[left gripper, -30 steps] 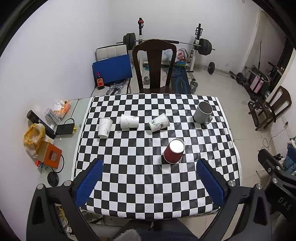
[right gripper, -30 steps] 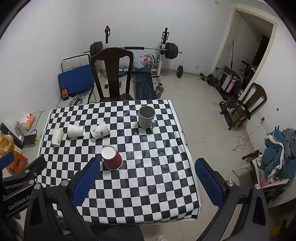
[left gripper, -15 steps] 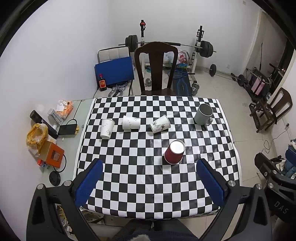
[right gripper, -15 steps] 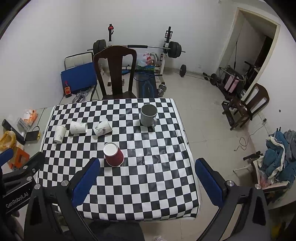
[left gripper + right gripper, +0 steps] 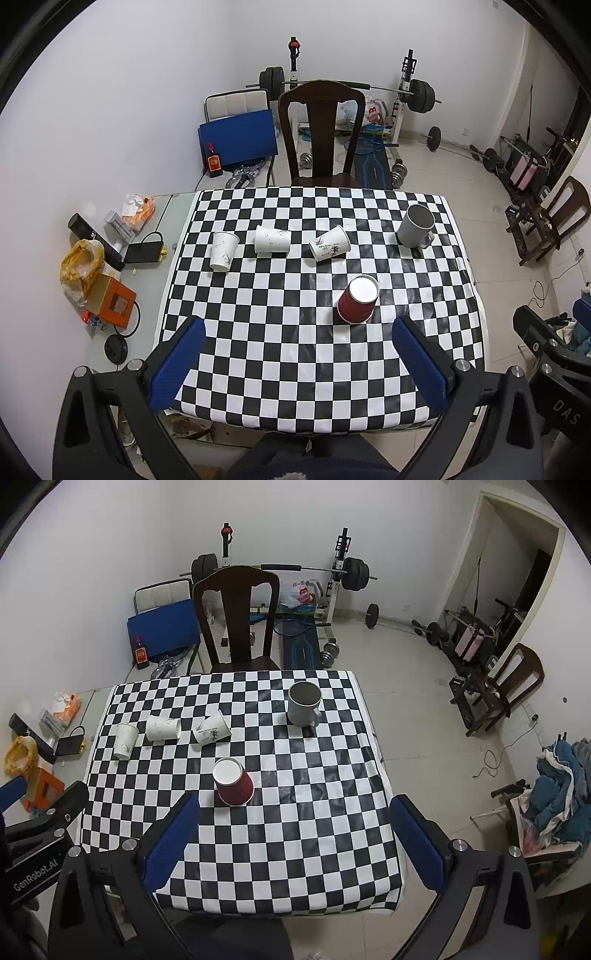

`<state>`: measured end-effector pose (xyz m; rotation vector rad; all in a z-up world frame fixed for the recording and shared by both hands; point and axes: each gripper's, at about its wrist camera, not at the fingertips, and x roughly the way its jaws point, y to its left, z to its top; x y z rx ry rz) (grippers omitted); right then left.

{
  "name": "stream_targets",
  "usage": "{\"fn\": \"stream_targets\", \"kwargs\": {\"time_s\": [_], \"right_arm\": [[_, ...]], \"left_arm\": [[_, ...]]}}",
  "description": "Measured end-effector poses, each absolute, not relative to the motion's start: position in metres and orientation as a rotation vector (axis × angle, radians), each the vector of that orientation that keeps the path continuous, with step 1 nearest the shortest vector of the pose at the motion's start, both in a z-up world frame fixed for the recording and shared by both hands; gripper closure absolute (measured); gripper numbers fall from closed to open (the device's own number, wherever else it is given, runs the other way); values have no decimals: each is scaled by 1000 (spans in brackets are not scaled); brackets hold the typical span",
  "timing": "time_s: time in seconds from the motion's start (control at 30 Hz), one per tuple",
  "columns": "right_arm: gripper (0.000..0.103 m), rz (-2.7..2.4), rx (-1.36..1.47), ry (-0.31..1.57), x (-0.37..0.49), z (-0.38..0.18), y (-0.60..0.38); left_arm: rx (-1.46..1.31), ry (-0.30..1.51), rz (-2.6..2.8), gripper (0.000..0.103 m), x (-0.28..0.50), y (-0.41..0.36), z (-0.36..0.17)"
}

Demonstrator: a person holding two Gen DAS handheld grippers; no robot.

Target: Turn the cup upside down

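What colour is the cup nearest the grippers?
Dark red, with a white base facing up: the red cup shows best in the left wrist view.

wooden chair (image 5: 320, 134), barbell rack (image 5: 347, 85), orange box (image 5: 112, 301)

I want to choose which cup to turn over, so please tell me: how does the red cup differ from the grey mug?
The red cup looks like a ribbed paper cup without a handle; the grey mug has a handle and smooth walls. The red cup shows a flat white top and widens downward, so it appears already upside down; the grey mug stands mouth up, its hollow visible. The red cup is nearer the grippers, the mug toward the far right edge. Both stand on the checkered tablecloth, untouched.
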<state>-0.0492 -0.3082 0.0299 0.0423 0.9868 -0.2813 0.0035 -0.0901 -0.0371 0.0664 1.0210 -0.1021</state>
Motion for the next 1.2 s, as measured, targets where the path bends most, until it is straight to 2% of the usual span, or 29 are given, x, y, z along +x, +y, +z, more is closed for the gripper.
{"fn": "stream_targets", "kwargs": {"time_s": [1.2], "right_arm": [[0, -272, 47, 992, -49, 33, -299]], "left_arm": [[71, 1013, -106, 0, 2, -83, -40]]}}
